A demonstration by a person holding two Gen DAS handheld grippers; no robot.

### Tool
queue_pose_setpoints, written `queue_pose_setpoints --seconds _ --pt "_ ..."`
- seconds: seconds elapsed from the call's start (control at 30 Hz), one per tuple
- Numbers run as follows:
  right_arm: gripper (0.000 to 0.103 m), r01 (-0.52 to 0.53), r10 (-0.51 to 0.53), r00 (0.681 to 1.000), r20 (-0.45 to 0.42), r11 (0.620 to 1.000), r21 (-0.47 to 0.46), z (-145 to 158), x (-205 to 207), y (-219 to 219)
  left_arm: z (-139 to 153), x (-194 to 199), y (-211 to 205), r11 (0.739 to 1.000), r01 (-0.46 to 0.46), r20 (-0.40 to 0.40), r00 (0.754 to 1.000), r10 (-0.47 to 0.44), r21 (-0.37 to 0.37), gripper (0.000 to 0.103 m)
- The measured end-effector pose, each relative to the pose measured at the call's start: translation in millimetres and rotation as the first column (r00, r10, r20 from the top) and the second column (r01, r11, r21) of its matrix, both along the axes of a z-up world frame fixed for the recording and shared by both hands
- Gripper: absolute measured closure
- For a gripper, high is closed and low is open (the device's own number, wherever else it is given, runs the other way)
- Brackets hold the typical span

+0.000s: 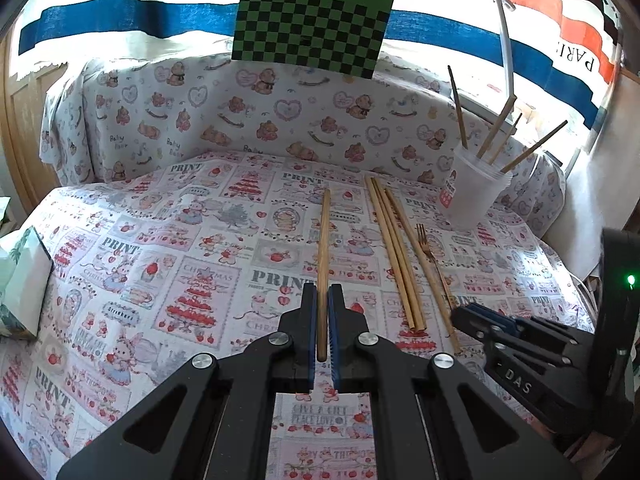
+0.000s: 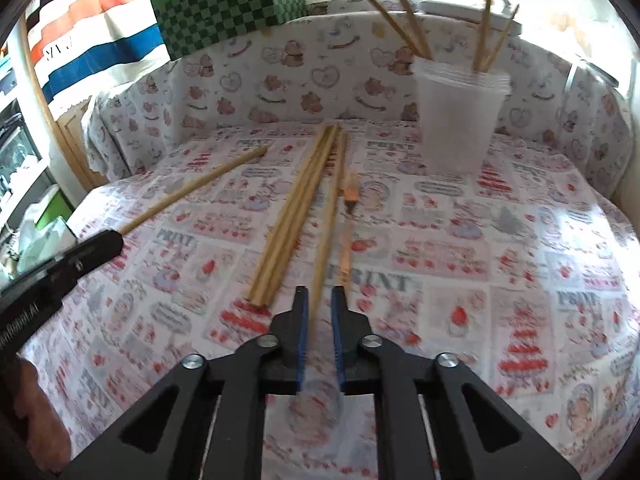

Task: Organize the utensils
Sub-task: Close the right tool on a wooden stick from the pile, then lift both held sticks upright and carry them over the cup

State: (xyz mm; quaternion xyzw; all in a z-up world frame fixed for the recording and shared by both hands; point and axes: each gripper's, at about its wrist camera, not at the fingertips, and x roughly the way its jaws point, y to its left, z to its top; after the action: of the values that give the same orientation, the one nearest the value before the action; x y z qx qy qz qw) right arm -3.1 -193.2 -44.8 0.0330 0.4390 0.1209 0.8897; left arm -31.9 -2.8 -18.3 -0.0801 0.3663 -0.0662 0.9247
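Chopstick [image 1: 323,264] sits pinched in your left claw [image 1: 322,320], gripped near its butt so the tip leads toward the cup [image 1: 474,188]. Your right claw [image 2: 320,312] is parted, straddling another stick [image 2: 326,236] without clamping. Spares [image 1: 394,252] lie on the desk [image 1: 160,240].

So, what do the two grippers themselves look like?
The left gripper and right gripper look alike: black angular linkage arms with triangular cutouts, silver round pivot bolts and blue ribbed pads. The right one's body carries white "DAS" lettering and a green light.
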Motion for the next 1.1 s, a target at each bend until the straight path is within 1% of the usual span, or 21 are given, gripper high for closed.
queue_pose_setpoints --seconds 0.03,0.13,0.23,0.27,0.33,0.43,0.47,0.53,0.6,0.67,0.73,0.83,0.87,0.97,1.03,1.1 --pt "0.084 0.001 -0.001 1.0 0.0 1.0 -0.001 0.0 3.0 1.9 0.1 -0.2 0.4 1.0 -0.001 0.0 1.0 0.001 -0.001 0.099" --pt "0.084 0.01 -0.009 1.0 0.006 0.999 -0.038 -1.9 9.4 9.7 0.4 -0.8 1.3 1.0 0.0 0.003 1.0 0.0 0.004 0.099" --pt "0.084 -0.006 0.005 1.0 -0.019 0.997 -0.073 -6.2 13.9 17.2 0.4 -1.2 2.0 1.0 0.0 0.004 1.0 0.0 0.006 0.099" --pt "0.084 -0.002 -0.002 0.999 -0.032 0.995 -0.1 -8.5 16.0 20.4 0.4 -1.0 2.4 1.0 0.0 0.004 1.0 0.0 0.004 0.099" --pt "0.084 0.018 -0.022 0.999 -0.023 0.988 -0.156 -8.4 18.3 26.7 1.2 -1.2 2.4 1.0 -0.001 0.009 1.0 0.001 0.002 0.099" --pt "0.084 0.027 -0.031 0.999 -0.021 0.981 -0.192 -8.9 20.9 34.1 9.3 -6.2 2.4 1.0 -0.008 0.055 0.998 0.009 -0.015 0.099" --pt "0.085 0.026 -0.03 0.999 -0.018 0.981 -0.194 -9.1 21.6 35.0 13.9 -9.0 2.1 1.0 -0.008 0.078 0.997 0.009 -0.01 0.099" --pt "0.095 0.028 -0.032 0.999 -0.017 0.982 -0.186 -9.7 23.3 34.3 24.5 -14.2 0.1 1.0 -0.001 0.126 0.992 0.0 0.011 0.099" --pt "0.096 0.039 -0.044 0.999 -0.028 0.987 -0.158 -9.0 24.8 29.7 34.0 -16.2 -2.3 0.999 -0.002 0.16 0.987 -0.005 0.04 0.099" --pt "0.096 0.045 -0.048 0.999 -0.025 0.992 -0.114 -3.8 23.4 22.5 40.8 -14.5 -4.2 0.998 -0.008 0.173 0.985 -0.003 0.063 0.099" --pt "0.096 0.06 -0.059 0.998 0.022 0.995 -0.075 8.5 18.1 14.1 45.5 -10.7 -4.8 0.998 -0.006 0.177 0.984 -0.005 0.059 0.099" --pt "0.097 0.084 -0.081 0.988 0.133 0.996 -0.019 37.7 7.6 -1.6 54.4 -7.0 -4.5 0.999 -0.003 0.19 0.982 -0.006 0.046 0.099" --pt "0.097 0.098 -0.096 0.979 0.18 0.995 -0.001 51.6 2.4 -8.9 58.1 -6.9 -5.2 0.999 -0.002 0.2 0.98 -0.007 0.047 0.099" --pt "0.097 0.168 -0.167 0.949 0.269 0.986 0.019 81.5 -9.9 -26.8 69.6 -7.7 -6.4 0.999 -0.007 0.234 0.972 -0.005 0.049 0.099" --pt "0.097 0.186 -0.191 0.932 0.309 0.982 0.047 97.1 -16.7 -36.0 77.9 -6.4 -5.9 0.999 -0.009 0.248 0.969 -0.001 0.038 0.099" --pt "0.097 0.18 -0.195 0.917 0.347 0.981 0.074 113.7 -21.9 -44.3 87.0 -5.0 -4.7 1.0 -0.007 0.262 0.965 0.0 0.026 0.099"
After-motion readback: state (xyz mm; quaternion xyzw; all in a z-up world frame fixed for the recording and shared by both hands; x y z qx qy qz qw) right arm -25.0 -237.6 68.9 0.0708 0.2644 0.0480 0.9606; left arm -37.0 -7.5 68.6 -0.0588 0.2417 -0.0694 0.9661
